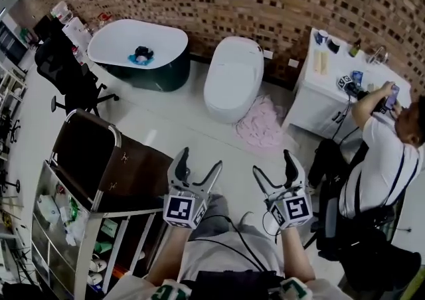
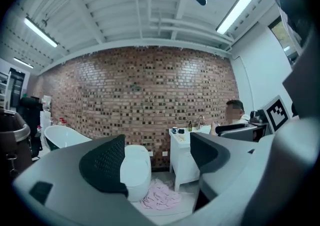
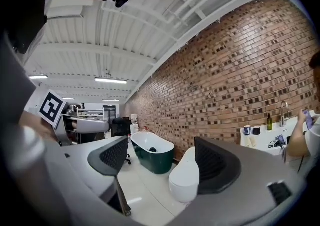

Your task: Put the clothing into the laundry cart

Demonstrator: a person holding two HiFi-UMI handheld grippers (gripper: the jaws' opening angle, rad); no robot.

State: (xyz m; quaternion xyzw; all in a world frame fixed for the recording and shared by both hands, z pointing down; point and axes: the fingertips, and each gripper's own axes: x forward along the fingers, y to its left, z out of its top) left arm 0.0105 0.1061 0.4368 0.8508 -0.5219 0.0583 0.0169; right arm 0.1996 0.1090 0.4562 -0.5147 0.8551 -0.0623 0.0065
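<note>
A pink garment (image 1: 260, 126) lies crumpled on the white floor between the toilet (image 1: 230, 76) and the vanity cabinet (image 1: 319, 103); the left gripper view shows the pink garment (image 2: 161, 196) beside the toilet's base. The laundry cart (image 1: 99, 166), dark brown with a metal frame, stands at my left. Both grippers are held in the air in front of me, well short of the garment. My left gripper (image 1: 196, 167) is open and empty. My right gripper (image 1: 275, 167) is open and empty too.
A white and green bathtub (image 1: 139, 50) stands at the back left with a dark item inside. A black office chair (image 1: 66, 73) sits far left. A person (image 1: 382, 159) stands at the vanity on the right. Shelves with supplies (image 1: 60, 225) sit under the cart.
</note>
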